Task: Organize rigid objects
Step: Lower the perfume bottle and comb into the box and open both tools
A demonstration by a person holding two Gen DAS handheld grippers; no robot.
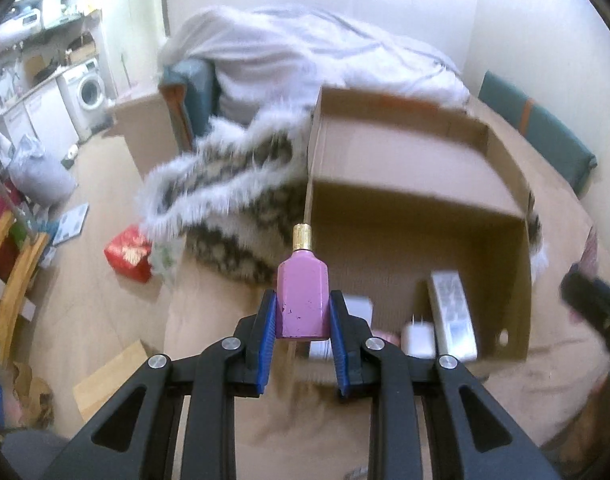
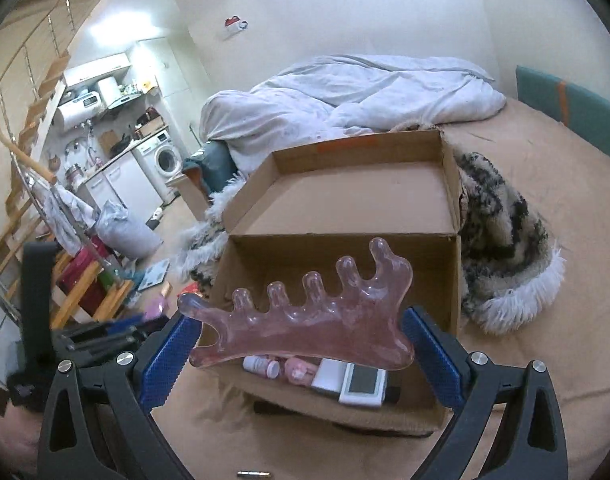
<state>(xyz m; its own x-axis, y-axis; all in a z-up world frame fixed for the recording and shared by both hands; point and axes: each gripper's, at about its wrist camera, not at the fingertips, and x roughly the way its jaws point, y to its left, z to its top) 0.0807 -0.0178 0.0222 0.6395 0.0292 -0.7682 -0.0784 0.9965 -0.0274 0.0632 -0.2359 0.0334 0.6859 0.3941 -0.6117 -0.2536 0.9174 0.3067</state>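
Observation:
My left gripper (image 1: 303, 300) is shut on a pink bottle (image 1: 302, 300) with a gold cap, held upright above the near-left edge of an open cardboard box (image 1: 517, 280). In the box lie a grey remote (image 1: 453, 312), a white charger plug (image 1: 419, 338) and a white carton (image 1: 361, 308). My right gripper (image 2: 301, 320) is shut on a translucent pink comb-shaped tool (image 2: 305, 328), prongs up, over the near side of the same box (image 2: 345, 248). Below it lie a small white bottle (image 2: 261, 366), a pink item (image 2: 299, 372) and a white device with a grey screen (image 2: 363, 388).
The box stands on a tan bedsheet (image 2: 565, 280) beside a fluffy spotted blanket (image 2: 501, 248) and a heaped white duvet (image 2: 345, 96). Beyond the bed's left edge the floor is cluttered, with a red packet (image 1: 129, 254), a wooden rack (image 1: 9, 280) and a washing machine (image 1: 87, 90).

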